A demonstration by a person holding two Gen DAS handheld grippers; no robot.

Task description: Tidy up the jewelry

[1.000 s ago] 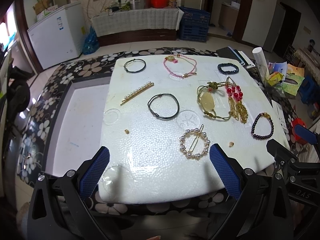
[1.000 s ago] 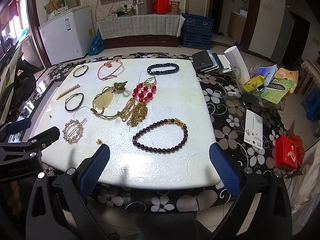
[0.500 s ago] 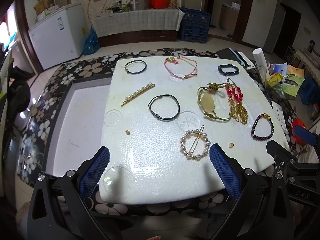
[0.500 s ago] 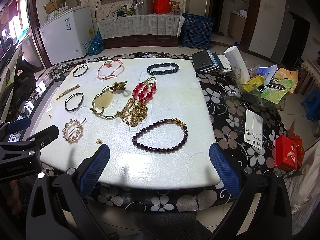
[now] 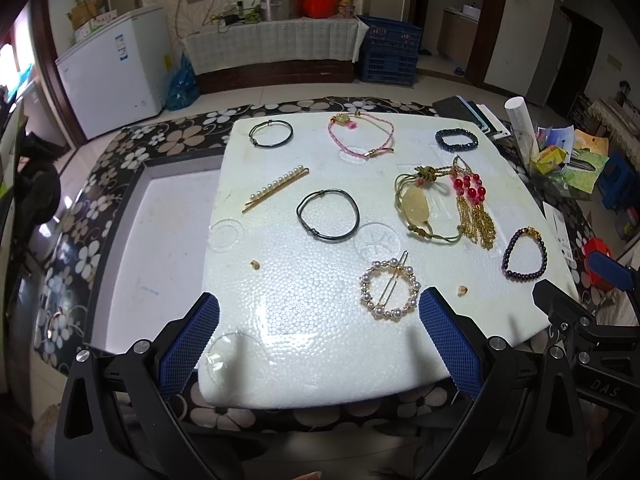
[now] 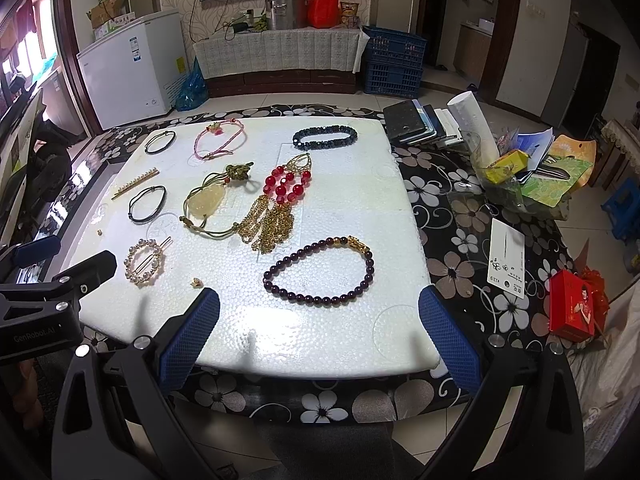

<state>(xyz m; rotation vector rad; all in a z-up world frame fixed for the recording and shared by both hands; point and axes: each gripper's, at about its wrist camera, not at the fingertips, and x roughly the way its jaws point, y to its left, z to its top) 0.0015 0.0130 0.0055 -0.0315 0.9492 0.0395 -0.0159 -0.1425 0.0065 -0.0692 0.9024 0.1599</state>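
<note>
Jewelry lies spread on a white foam board (image 5: 320,332) (image 6: 320,332). Nearest my open left gripper (image 5: 318,326) is a round pearl hair clip (image 5: 391,290) (image 6: 145,261). Beyond it lie a black cord bracelet (image 5: 328,216), a pearl hairpin (image 5: 276,189), a pink cord bracelet (image 5: 362,136) and a yellow stone pendant (image 5: 416,202). My right gripper (image 6: 318,326), open and holding nothing, stands at the board's near edge, just short of a dark purple bead bracelet (image 6: 320,270) (image 5: 524,254). A red bead piece with gold tassels (image 6: 280,200) and a dark blue bead bracelet (image 6: 325,136) lie farther back.
The board rests on a black floral table (image 6: 460,220). Books (image 6: 416,124), a white roll (image 6: 470,114), papers and a red box (image 6: 572,306) crowd the table's right side. A sunken white panel (image 5: 160,248) lies left of the board. Small crumbs (image 6: 196,281) dot the foam.
Both grippers have stayed almost still and open. The left wrist view has crept very slightly; no jewelry has moved.
</note>
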